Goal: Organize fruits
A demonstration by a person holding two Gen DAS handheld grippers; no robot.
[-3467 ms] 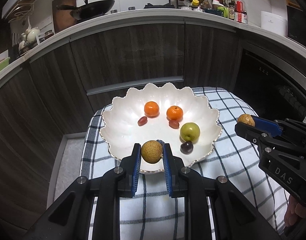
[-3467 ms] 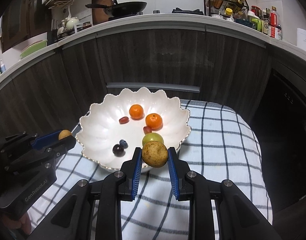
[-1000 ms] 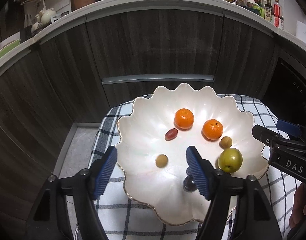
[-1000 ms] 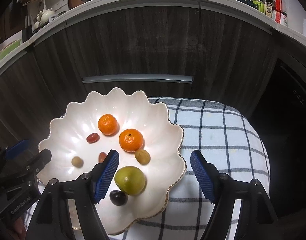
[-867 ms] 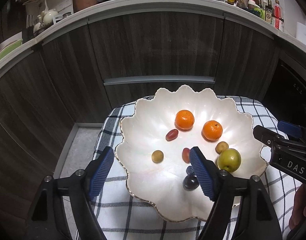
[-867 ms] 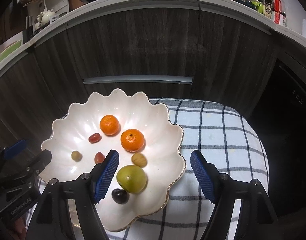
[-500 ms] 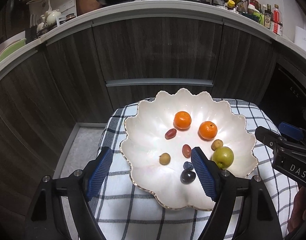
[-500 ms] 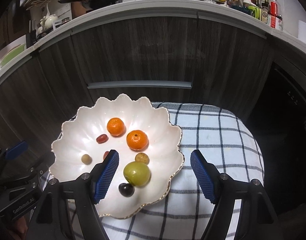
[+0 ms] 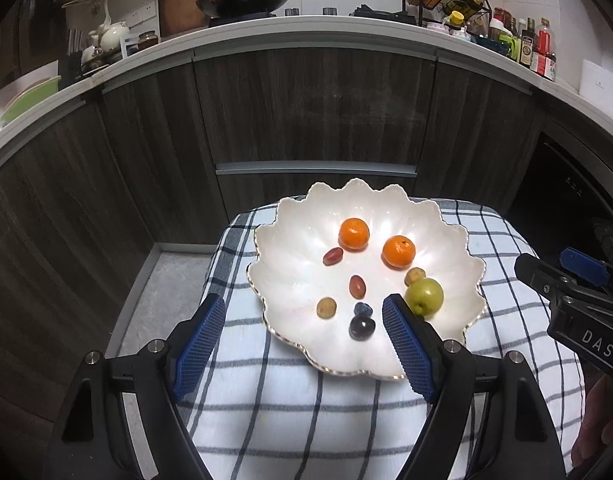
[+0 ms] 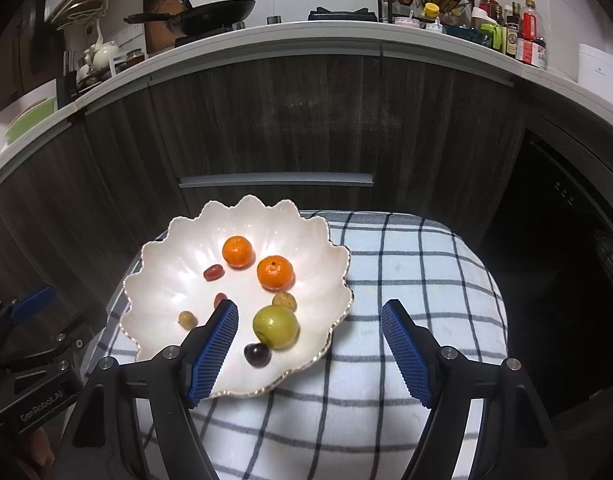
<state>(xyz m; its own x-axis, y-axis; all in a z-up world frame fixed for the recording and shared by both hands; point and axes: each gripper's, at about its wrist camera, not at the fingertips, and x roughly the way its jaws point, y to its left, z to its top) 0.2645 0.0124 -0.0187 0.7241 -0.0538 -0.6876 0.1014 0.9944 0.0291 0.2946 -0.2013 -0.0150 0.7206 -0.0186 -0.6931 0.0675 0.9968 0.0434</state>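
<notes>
Fruits lie scattered in a white scalloped bowl that sits on a blue-and-white checked cloth spread over a small tabletop in front of dark wood cabinets. Toward the far side of the bowl rest two mandarins, near each other but not touching, with a reddish grape just beside the left one. A second red grape lies near the middle. On the right, a green apple-like fruit has a small brownish fruit touching its far side. Nearer the front are a small tan fruit, a blueberry and a dark plum-coloured fruit, the last two almost touching. The left gripper hangs over the near rim of the bowl; its jaws have just been opening and now stand wide apart with nothing between the blue pads. The right gripper hovers over the bowl's right edge and the cloth, jaws also spread wide and empty. Neither gripper touches any fruit. Behind, a wok sits on the counter, and bottles crowd its right end.
</notes>
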